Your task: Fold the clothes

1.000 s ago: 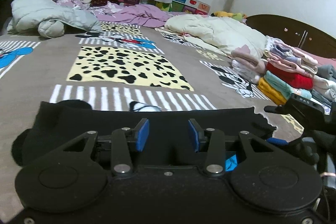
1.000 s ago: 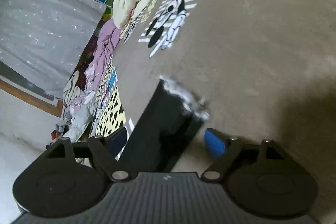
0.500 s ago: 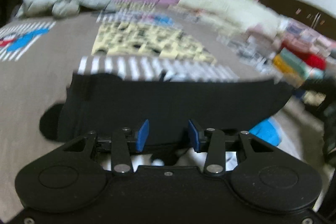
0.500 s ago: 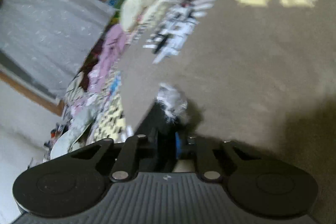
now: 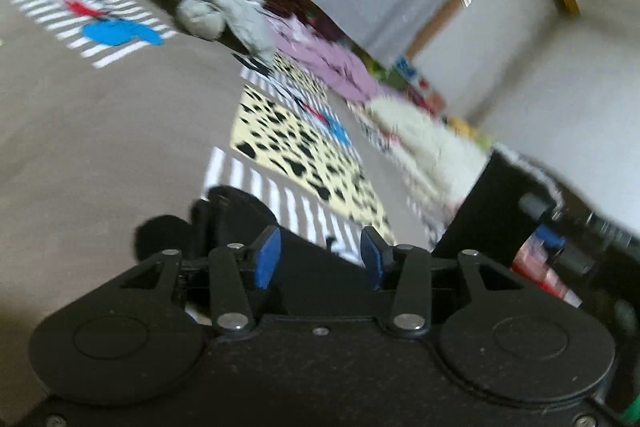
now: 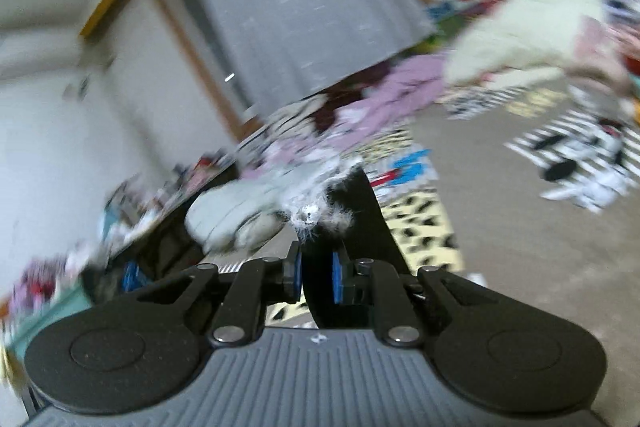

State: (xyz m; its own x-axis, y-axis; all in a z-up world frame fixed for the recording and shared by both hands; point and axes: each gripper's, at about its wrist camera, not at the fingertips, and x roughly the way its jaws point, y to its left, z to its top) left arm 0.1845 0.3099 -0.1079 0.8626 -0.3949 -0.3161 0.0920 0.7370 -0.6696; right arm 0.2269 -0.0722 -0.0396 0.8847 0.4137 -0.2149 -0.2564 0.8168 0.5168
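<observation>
My right gripper (image 6: pixel 316 277) is clenched on the fur-trimmed edge of the black garment (image 6: pixel 360 211), holding it up off the bed (image 6: pixel 520 227). My left gripper (image 5: pixel 318 259) is released, its blue pads (image 5: pixel 267 258) spread over the garment's lower part, which lies on the brown bedspread near the leopard-print patch (image 5: pixel 304 155).

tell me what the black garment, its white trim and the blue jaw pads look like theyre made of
Black garment: soft, matte knit or fleece, judging by its limp drape; motion blur leaves it open. White trim: wispy, fuzzy fibres, like faux fur or feathery yarn. Blue pads: smooth, matte, probably rubber or foam.
</observation>
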